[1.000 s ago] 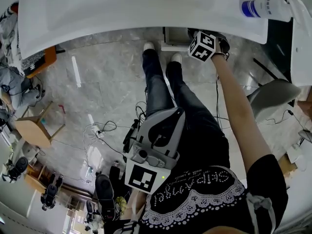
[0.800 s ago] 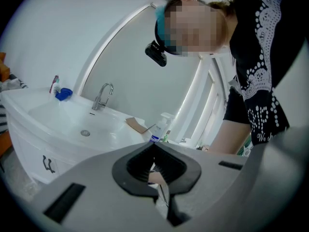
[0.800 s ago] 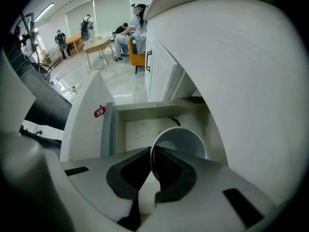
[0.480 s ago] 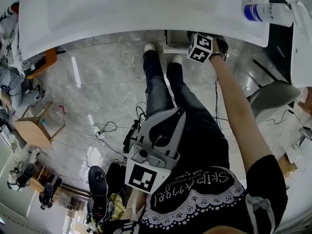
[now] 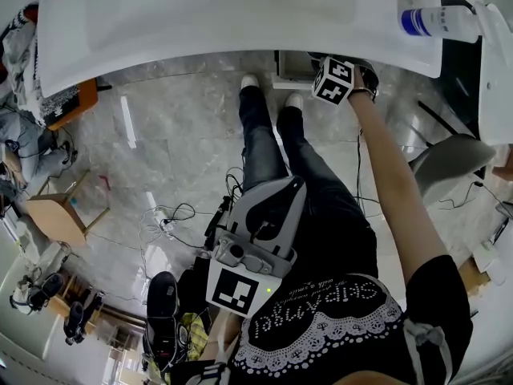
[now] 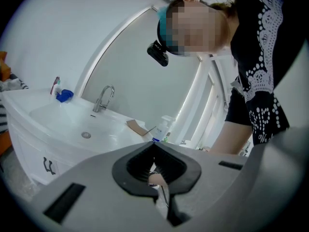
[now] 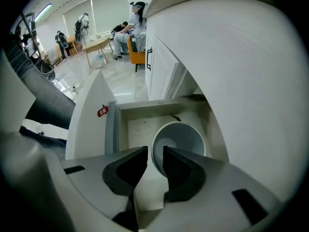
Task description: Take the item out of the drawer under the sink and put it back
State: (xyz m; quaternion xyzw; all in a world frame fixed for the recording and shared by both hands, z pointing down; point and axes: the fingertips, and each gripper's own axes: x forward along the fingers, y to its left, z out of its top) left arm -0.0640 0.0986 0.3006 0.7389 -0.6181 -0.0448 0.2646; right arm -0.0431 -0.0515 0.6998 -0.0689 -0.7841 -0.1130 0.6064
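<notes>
Our right tongs (image 7: pixel 155 153) have just been opening. Their pads stand apart astride the near rim of the white bowl (image 7: pixel 181 137), which sits in the drawer (image 7: pixel 140 120) beneath them. Our left tongs (image 6: pixel 154 145) are together, empty.

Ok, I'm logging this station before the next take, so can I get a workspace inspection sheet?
Surface: white vanity top, bottle at its right end.
Job's things: white bowl inside the open drawer.
Clutter: small wooden table on the floor.
Grippers: left claw shut, empty; right claw above the bowl, jaws just opened, pads clear of it.
Cables: loose tangle on the floor.
Surroundings: grey marble floor.
</notes>
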